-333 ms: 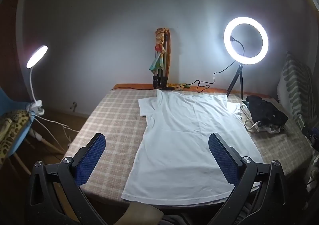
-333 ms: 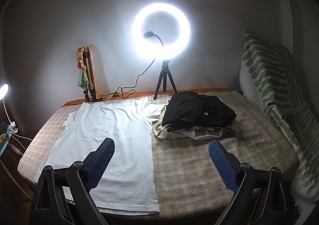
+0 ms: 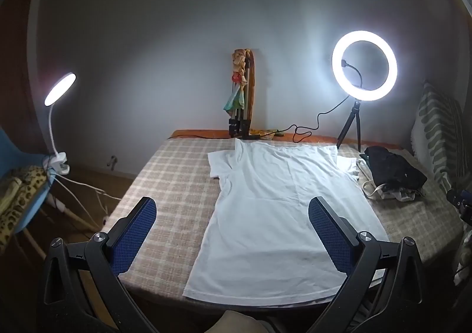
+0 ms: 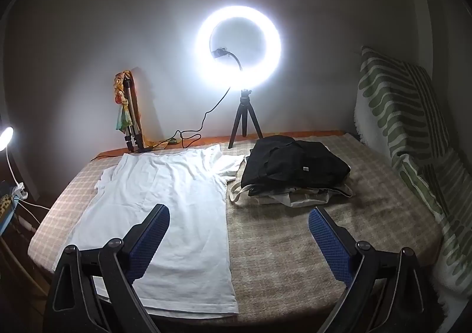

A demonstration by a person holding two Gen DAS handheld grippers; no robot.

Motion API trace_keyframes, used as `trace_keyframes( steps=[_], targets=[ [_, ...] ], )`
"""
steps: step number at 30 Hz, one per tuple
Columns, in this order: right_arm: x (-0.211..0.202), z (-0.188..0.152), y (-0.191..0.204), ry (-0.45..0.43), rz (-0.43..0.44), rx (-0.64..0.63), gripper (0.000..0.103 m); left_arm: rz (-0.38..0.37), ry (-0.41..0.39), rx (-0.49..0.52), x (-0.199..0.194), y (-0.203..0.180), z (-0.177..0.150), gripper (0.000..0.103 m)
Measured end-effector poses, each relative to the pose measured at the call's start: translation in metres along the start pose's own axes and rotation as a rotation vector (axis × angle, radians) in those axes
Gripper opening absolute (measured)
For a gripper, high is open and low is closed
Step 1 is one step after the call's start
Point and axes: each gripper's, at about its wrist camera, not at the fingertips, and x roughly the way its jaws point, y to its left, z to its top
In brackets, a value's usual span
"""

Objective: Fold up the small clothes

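A white T-shirt (image 3: pixel 283 209) is lying flat along the bed's (image 3: pixel 177 179) near edge. Both the left gripper (image 3: pixel 233 226) and right gripper (image 4: pixel 239 232) are hovering with fingers spread, gripping nothing.

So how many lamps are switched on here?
2. A glowing ring light on a black tripod stands at the bed's far edge; a white gooseneck clip lamp shines beside the bed's left side. Others may be out of view.
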Motion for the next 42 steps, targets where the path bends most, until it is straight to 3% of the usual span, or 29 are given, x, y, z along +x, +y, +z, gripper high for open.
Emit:
trace_keyframes(
  steps=[5,7,42],
  targets=[
    [0.000,0.000,-0.001,-0.004,0.000,0.002,0.097,0.000,-0.006,-0.001,0.000,0.012,0.008,0.103],
    [0.000,0.000,0.000,-0.005,-0.001,0.000,0.097,0.013,-0.016,0.012,-0.006,-0.011,-0.001,0.103],
    [-0.002,0.005,0.004,-0.018,0.002,-0.013,0.097,0.014,-0.033,0.011,-0.009,-0.011,0.000,0.103]
  ],
)
